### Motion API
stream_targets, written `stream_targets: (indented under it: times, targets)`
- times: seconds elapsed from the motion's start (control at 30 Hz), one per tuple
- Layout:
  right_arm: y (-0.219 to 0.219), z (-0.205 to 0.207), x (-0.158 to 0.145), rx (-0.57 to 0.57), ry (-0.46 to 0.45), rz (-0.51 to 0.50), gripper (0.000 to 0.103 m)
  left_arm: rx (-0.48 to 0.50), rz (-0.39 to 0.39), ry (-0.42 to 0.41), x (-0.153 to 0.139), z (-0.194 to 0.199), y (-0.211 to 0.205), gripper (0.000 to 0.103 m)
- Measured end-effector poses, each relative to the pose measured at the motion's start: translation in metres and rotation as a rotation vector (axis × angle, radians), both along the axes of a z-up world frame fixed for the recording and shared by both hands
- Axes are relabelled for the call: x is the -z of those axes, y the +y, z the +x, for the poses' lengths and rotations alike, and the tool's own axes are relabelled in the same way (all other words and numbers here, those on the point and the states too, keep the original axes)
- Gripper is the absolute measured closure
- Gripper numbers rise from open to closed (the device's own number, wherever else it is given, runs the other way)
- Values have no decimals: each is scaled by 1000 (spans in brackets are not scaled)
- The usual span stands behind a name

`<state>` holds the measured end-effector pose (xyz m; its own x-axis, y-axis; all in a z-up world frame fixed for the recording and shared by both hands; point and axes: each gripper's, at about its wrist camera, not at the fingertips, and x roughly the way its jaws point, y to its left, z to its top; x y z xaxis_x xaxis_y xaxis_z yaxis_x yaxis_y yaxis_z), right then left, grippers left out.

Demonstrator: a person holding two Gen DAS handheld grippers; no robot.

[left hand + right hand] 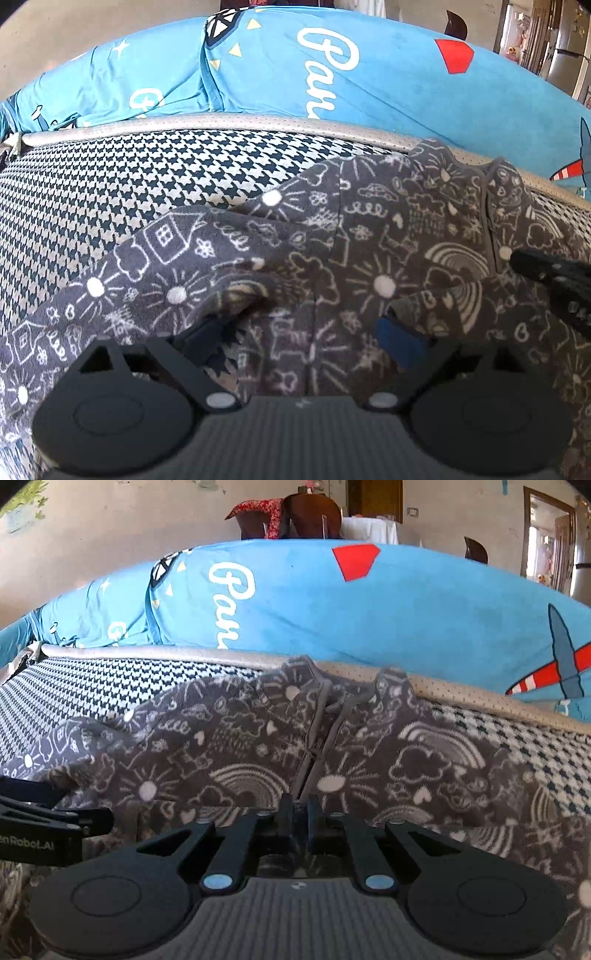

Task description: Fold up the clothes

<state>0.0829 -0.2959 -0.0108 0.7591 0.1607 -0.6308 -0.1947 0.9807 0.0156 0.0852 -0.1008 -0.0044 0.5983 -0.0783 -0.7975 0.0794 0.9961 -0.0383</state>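
The grey garment [332,240] is spread out in front of me, a soft fleece covered in white doodles: suns, rainbows, clouds, little houses, hearts. It lies rumpled across the houndstooth-patterned surface [110,192], its top edge reaching up to the pale dotted piping [221,122] that borders it, and behind that rises the bright blue bedding [388,92] with white script lettering and a red shape. In the right wrist view a grey-trimmed seam [314,731] runs down the middle of the garment toward my right gripper [299,816]. That gripper points down at a slant, its two black fingers drawn almost together right at the lower end of the seam, with a pinch of the grey cloth between them. My left gripper [306,332] tilts down more steeply over the fabric, its fingers standing wide apart with the cloth bunched up between the blue pads [399,343], not pressed by them. Each gripper shows at the edge of the other's view, the two close beside one another on the same garment.
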Motion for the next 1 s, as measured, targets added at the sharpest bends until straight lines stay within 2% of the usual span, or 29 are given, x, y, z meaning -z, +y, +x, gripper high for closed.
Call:
stream_targets:
  times: [0.13,0.23,0.3,0.53,0.6,0.67,0.77,0.8,0.83,0.9,1.0]
  targets:
    - [1,-9,-16,-41,-49,42,89,-14,6,4,-1,2,3,8]
    - [9,-12,-15,-116,-16,90,83,-34,18,-1,-3,4,6,7]
    - [18,-15,-9,-163,4,84,82,-53,36,-11,-4,4,9,7]
    - [45,-25,7,-293,59,81,55,-126,87,-43,-11,6,22,1]
    - [52,-26,11,-315,68,79,52,-141,78,-43,-12,7,26,1]
    - [60,-27,17,-307,64,44,52,-143,75,-39,-12,7,27,1]
    - [65,-28,25,-287,48,-2,60,-139,78,-42,-13,6,26,1]
    - [67,-29,26,-281,37,-11,65,-138,79,-46,-13,6,26,1]
    - [68,-29,26,-274,29,-19,77,-138,80,-50,-14,5,26,1]
    - [67,-26,25,-250,20,-30,90,-139,81,-59,-16,4,26,1]
    - [61,-21,21,-209,13,9,92,-152,81,-77,-20,4,29,1]
